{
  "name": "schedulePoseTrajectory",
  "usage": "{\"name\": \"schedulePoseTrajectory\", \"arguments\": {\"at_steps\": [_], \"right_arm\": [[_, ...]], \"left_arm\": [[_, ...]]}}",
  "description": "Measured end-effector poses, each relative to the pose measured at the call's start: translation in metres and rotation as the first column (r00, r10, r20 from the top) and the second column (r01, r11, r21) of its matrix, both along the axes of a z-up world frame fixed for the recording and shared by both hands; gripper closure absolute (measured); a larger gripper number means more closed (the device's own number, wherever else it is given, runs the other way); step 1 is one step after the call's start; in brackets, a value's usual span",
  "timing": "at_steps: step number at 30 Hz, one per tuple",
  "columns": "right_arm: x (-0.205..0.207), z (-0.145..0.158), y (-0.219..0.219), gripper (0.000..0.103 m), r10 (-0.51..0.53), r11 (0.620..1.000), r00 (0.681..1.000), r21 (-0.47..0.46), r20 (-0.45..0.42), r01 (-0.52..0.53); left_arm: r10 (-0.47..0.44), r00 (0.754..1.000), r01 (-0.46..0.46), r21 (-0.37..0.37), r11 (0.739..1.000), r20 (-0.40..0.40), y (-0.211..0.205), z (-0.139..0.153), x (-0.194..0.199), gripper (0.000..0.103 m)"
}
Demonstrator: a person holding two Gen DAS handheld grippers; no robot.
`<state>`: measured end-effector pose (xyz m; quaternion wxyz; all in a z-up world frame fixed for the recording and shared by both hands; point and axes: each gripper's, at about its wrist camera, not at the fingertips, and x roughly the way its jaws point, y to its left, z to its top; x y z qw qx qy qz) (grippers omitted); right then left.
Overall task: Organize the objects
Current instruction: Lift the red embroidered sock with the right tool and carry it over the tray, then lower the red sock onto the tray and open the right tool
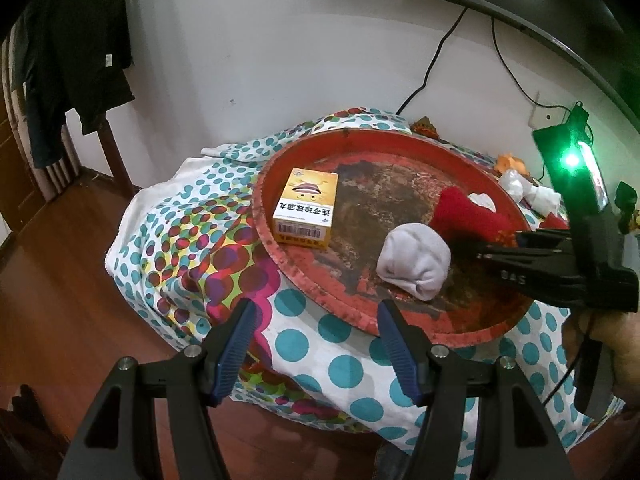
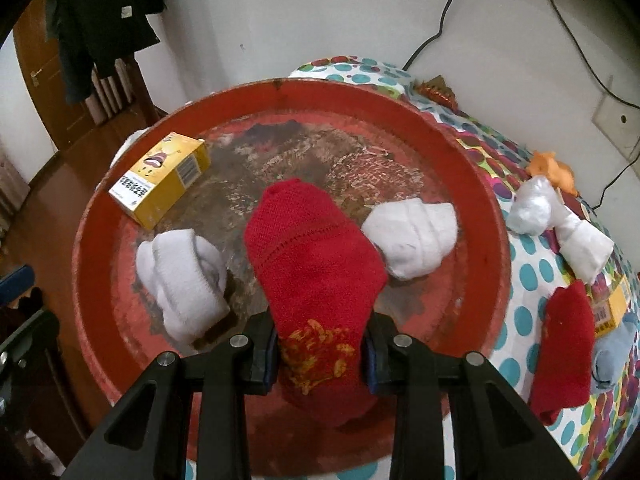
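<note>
The right gripper [image 2: 320, 354] pinches a red sock [image 2: 312, 264] near its patterned cuff, the toe hanging out over the red tray [image 2: 486, 224] between two rolled white socks [image 2: 182, 280]. The soft knit could slip from the pads or drape over a white roll on release, muddling the piles. The left gripper [image 1: 316, 344] stands spread and empty at the tray's near rim. Only the right wrist view shows the second white roll [image 2: 412, 236] and another red sock [image 2: 564, 344] on the dotted cloth [image 2: 528, 280]; the left view shows the yellow box [image 1: 306, 208] label squarely.
</note>
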<state>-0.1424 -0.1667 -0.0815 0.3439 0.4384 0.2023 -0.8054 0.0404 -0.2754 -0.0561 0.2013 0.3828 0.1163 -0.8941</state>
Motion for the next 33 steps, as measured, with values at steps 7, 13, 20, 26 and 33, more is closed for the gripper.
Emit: {"name": "schedulePoseTrajectory", "arguments": {"at_steps": [7, 13, 20, 26, 33], "right_arm": [[-0.007, -0.008, -0.011, 0.071, -0.013, 1.0, 1.0, 0.027, -0.005, 0.014], [-0.004, -0.007, -0.009, 0.064, -0.015, 1.0, 1.0, 0.017, -0.015, 0.015], [0.004, 0.005, 0.001, 0.047, -0.011, 1.0, 0.999, -0.017, -0.034, 0.011], [0.015, 0.023, 0.019, 0.039, -0.007, 0.997, 0.999, -0.071, -0.051, 0.004], [0.027, 0.043, 0.058, 0.036, -0.031, 0.991, 0.997, -0.129, -0.077, 0.021]], "left_arm": [[-0.005, 1.0, 0.005, -0.005, 1.0, 0.003, 0.001, 0.0, -0.001, 0.039], [-0.016, 1.0, 0.016, -0.011, 1.0, 0.004, 0.004, -0.001, -0.002, 0.039], [-0.019, 1.0, 0.02, -0.018, 1.0, 0.011, 0.007, -0.002, -0.004, 0.039], [-0.03, 0.999, 0.031, -0.024, 0.999, 0.019, 0.009, -0.004, -0.005, 0.039], [-0.042, 0.999, 0.043, -0.033, 0.999, 0.024, 0.014, -0.004, -0.006, 0.039]]}}
